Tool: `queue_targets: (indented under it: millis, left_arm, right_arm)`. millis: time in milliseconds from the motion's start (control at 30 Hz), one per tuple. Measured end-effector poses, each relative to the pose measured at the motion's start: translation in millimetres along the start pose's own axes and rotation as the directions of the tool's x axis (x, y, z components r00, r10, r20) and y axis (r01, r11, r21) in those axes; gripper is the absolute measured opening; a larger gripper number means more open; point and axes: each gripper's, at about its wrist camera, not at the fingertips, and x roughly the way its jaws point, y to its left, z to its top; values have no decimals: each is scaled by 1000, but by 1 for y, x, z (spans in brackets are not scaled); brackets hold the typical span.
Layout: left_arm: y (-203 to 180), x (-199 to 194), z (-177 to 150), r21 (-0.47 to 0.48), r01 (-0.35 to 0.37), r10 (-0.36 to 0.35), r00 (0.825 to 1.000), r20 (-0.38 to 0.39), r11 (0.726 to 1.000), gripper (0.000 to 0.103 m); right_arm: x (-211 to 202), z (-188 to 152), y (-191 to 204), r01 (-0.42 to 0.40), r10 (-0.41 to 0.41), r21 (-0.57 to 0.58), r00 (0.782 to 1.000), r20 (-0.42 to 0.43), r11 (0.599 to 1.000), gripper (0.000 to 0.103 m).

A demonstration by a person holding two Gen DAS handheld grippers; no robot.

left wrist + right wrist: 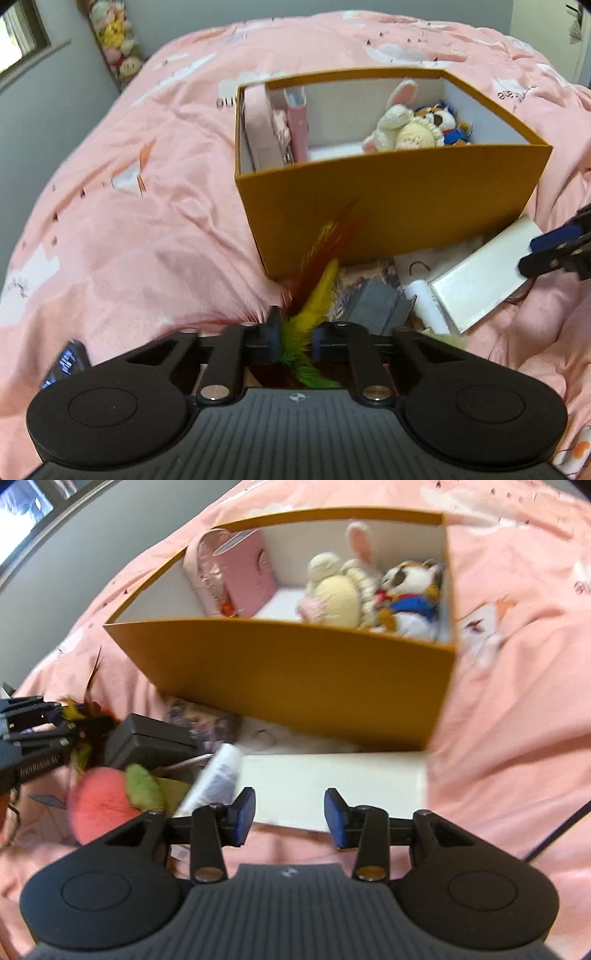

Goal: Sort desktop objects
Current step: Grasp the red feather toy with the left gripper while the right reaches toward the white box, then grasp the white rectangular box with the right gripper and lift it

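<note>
Left gripper (293, 341): closed on a bunch of feathers (314, 295), red, yellow and green, near the orange box (388, 206). Right gripper (290, 818): jaws apart, empty, above a white flat box (332, 779) lying just near the orange box. Inside: plush toys (369, 590) right, pink cases (236, 576) left.

Room surroundings: bed, walls, window, hanging toys.

Bed covered by a pink quilt (155, 206) printed with white cloud shapes and small dark marks, creased throughout. Grey wall (48, 110) at left; window (22, 33) with dark frame at upper left. Column of plush toys (114, 40), pink, yellow and white, hanging against the wall behind the bed.
</note>
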Motion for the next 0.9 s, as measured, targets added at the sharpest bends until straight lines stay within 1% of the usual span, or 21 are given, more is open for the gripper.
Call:
queue_targets:
  millis: [67, 133, 200, 233, 333, 400, 533, 600, 633, 667, 733, 767, 900]
  left_arm:
    - [1, 3, -1, -16, 6, -6, 1000, 0, 1000, 2]
    - [3, -1, 0, -31, -1, 2, 1000, 22, 1000, 1]
    - [7, -7, 2, -59, 15, -12, 999, 44, 998, 0]
    - [9, -11, 4, -75, 29, -25, 998, 55, 997, 0]
    - [14, -25, 11, -110, 61, -50, 994, 97, 992, 0]
    - [14, -34, 17, -115, 77, -62, 989, 131, 990, 0]
    - [14, -53, 29, -118, 141, -115, 973, 198, 983, 0]
    - [13, -58, 35, -116, 173, -145, 966, 216, 978, 0]
    - [12, -59, 37, -116, 180, -151, 963, 221, 977, 0]
    - [11, -60, 39, -117, 185, -155, 962, 226, 976, 0]
    - [10, -58, 42, -120, 189, -158, 960, 230, 975, 0]
    - [10, -57, 43, -124, 191, -158, 960, 231, 974, 0]
    - [11, -51, 45, -140, 192, -157, 961, 226, 971, 0]
  right_arm:
    - [-4, 3, -1, 14, -15, -81, 1000, -13, 997, 47]
    - [-5, 4, 5, 28, -34, -206, 999, -27, 978, 47]
    - [-6, 2, 16, 31, -44, -348, 999, -30, 937, 46]
    - [-6, 1, 20, 28, -47, -419, 998, -35, 907, 46]
    - [1, -5, 30, 31, -74, -588, 996, -49, 808, 45]
    - [10, -8, 37, 37, -100, -680, 994, -54, 732, 45]
    - [25, -15, 47, 30, -134, -791, 989, -66, 611, 46]
    - [35, -22, 52, 45, -175, -839, 983, -60, 542, 46]
    - [41, -26, 54, 49, -193, -860, 979, -58, 507, 49]
    - [44, -30, 55, 53, -203, -879, 978, -50, 473, 53]
    - [50, -37, 59, 78, -227, -914, 974, -16, 399, 57]
    - [54, -42, 60, 92, -240, -929, 971, 3, 358, 61]
    - [70, -60, 62, 156, -277, -968, 956, 98, 197, 62]
